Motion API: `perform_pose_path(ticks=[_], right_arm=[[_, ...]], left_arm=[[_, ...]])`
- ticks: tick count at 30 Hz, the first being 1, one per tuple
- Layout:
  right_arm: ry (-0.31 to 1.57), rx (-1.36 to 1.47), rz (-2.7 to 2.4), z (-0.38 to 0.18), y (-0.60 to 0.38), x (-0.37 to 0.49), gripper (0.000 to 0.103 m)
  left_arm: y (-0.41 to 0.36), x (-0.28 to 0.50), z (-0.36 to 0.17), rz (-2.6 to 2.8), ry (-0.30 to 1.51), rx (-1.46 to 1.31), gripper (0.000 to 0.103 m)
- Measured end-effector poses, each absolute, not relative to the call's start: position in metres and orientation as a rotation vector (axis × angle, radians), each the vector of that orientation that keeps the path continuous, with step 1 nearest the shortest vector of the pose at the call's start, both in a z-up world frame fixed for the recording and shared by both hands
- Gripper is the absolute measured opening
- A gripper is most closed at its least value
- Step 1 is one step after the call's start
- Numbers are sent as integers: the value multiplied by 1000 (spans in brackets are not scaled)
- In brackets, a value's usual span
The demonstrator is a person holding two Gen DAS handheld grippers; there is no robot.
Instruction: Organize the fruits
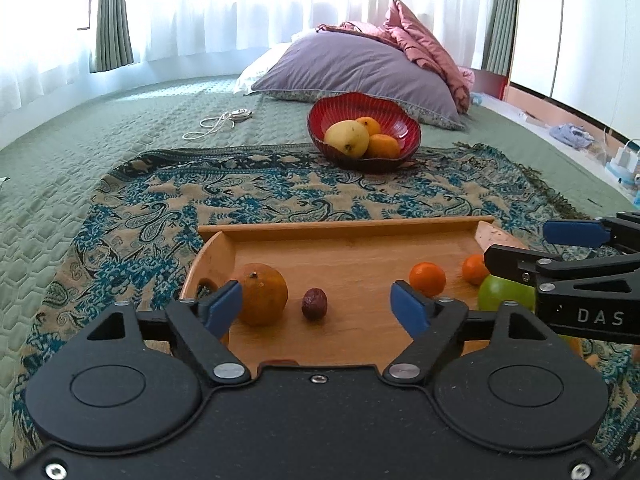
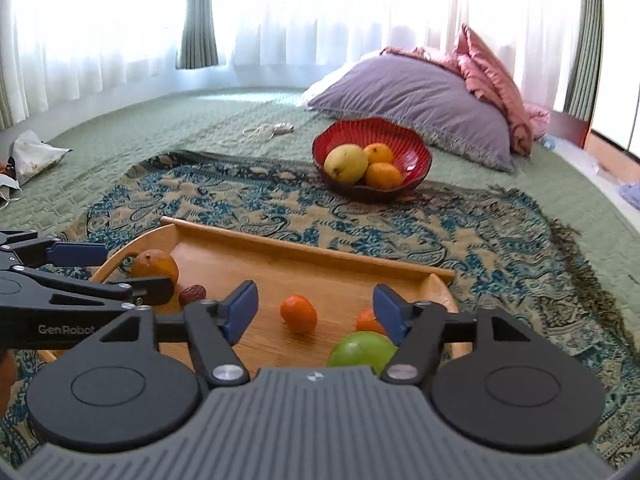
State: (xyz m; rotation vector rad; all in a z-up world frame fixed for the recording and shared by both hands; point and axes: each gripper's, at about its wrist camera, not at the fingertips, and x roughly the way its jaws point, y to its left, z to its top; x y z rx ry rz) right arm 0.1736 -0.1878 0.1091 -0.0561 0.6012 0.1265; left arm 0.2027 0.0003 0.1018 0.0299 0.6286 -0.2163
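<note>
Nearest in the left wrist view, the left gripper (image 1: 316, 306) stands wide with nothing between its blue pads, above the near part of a wooden tray (image 1: 340, 232) holding a large orange (image 1: 262, 294) at left, a dark date (image 1: 314, 303) beside it, and two tangerines (image 1: 427, 279) and a green apple (image 1: 505, 294) at right. From the right wrist view, the right gripper (image 2: 315, 312) is likewise wide and empty over the tray's right part, one tangerine lying between its pads but untouched, the apple just near of it. Far beyond on the patterned cloth (image 2: 460, 232) sits a red bowl (image 2: 416, 148) with a yellow mango (image 2: 345, 163) and two oranges (image 2: 383, 175).
</note>
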Motion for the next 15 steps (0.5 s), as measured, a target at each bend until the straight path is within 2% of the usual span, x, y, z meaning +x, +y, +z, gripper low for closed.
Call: perform_pose_path(ticks=[4, 15], right_arm=[[566, -52, 126, 111, -191, 158, 89], [502, -29, 86, 99, -198, 123, 97]], left_arm=[[2, 186, 101, -216, 607, 29, 87], [3, 147, 89, -219, 571, 41, 95]])
